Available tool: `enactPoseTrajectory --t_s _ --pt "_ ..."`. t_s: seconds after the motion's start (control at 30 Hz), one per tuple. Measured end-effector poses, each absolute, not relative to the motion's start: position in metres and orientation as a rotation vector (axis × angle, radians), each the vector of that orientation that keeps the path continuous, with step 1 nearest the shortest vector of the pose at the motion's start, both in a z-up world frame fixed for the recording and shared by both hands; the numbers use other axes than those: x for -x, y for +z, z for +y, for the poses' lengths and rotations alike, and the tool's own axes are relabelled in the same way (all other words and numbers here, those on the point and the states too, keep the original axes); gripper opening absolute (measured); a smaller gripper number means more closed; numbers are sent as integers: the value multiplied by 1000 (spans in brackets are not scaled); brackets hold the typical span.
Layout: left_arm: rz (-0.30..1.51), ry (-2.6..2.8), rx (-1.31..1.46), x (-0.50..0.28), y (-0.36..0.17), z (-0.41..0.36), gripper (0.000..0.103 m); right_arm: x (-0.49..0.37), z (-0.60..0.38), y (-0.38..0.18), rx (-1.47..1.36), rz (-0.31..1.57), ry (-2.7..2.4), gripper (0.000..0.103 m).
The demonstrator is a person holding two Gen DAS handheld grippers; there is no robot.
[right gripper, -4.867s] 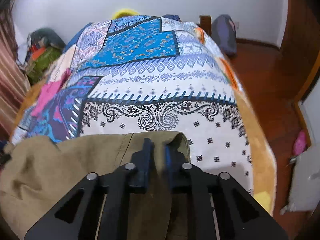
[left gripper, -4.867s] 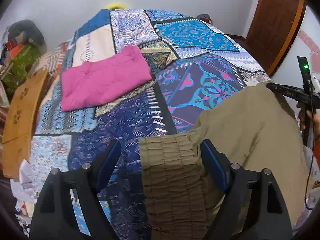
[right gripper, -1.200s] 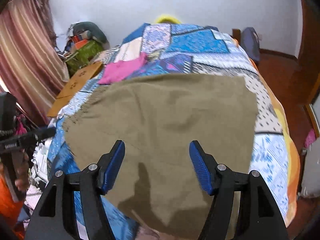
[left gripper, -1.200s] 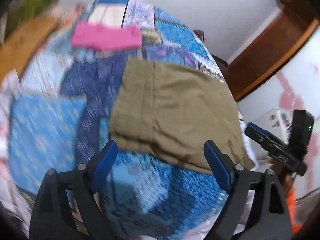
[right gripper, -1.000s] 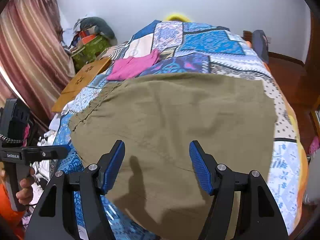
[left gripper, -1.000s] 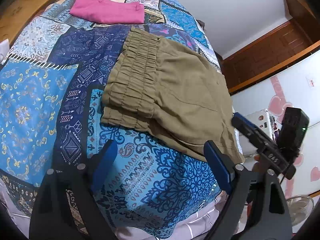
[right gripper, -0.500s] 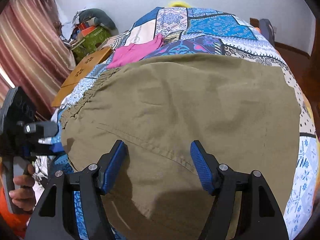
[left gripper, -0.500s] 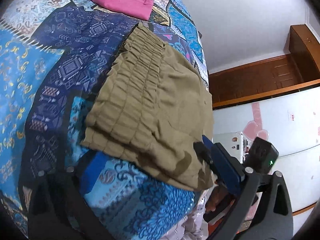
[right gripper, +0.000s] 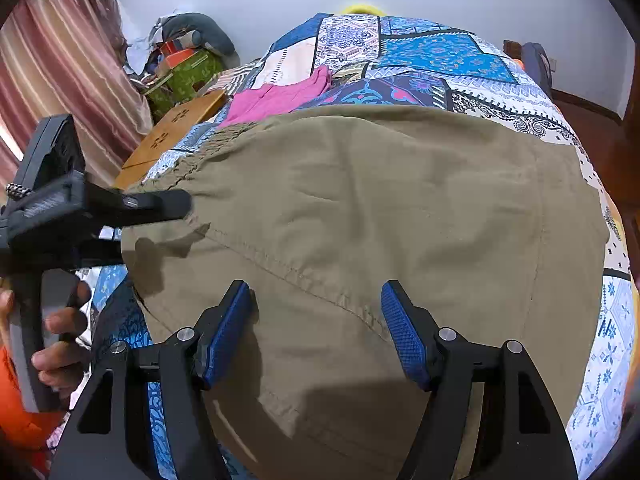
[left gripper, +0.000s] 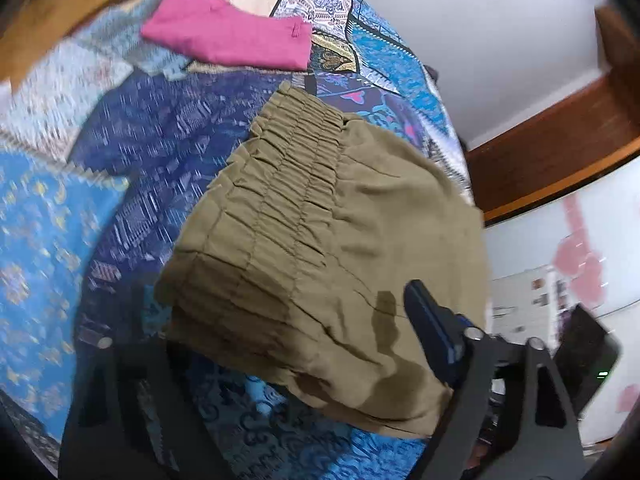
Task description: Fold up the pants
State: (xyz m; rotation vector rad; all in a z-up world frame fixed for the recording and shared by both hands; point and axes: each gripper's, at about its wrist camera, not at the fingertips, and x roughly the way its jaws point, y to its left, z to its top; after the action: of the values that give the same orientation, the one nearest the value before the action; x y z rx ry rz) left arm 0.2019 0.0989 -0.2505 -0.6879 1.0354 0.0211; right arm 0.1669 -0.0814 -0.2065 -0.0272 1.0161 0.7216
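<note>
The olive-brown pants (left gripper: 320, 248) lie folded on the patchwork bedspread (left gripper: 152, 152), elastic waistband toward the left; they fill the right wrist view (right gripper: 380, 220). My left gripper (left gripper: 280, 344) is open at the pants' near waistband corner, one finger under the cloth edge, the other above it. It also shows in the right wrist view (right gripper: 160, 204) at the waistband corner. My right gripper (right gripper: 316, 328) is open and empty, its jaws standing over the pants' near edge.
A folded pink garment (left gripper: 228, 40) lies farther back on the bed, also in the right wrist view (right gripper: 276, 96). A wooden board (right gripper: 176, 136), bags and a striped curtain (right gripper: 72, 64) stand to the left. A wooden door (left gripper: 560, 148) is at the right.
Both grippers let go of the pants, which now lie folded. Over the last second both have dropped closer; the left one has slid onto the near waistband corner.
</note>
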Motion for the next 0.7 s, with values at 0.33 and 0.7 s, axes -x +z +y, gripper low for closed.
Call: enactPoseTrajectory --t_s 0.33,0.7 --pt "969 86 542 -200 -233 92 35 -166 -85 -205 12 1019 720 66" --pt "811 199 270 -166 -185 89 31 -162 -104 -199 15 1016 666 66"
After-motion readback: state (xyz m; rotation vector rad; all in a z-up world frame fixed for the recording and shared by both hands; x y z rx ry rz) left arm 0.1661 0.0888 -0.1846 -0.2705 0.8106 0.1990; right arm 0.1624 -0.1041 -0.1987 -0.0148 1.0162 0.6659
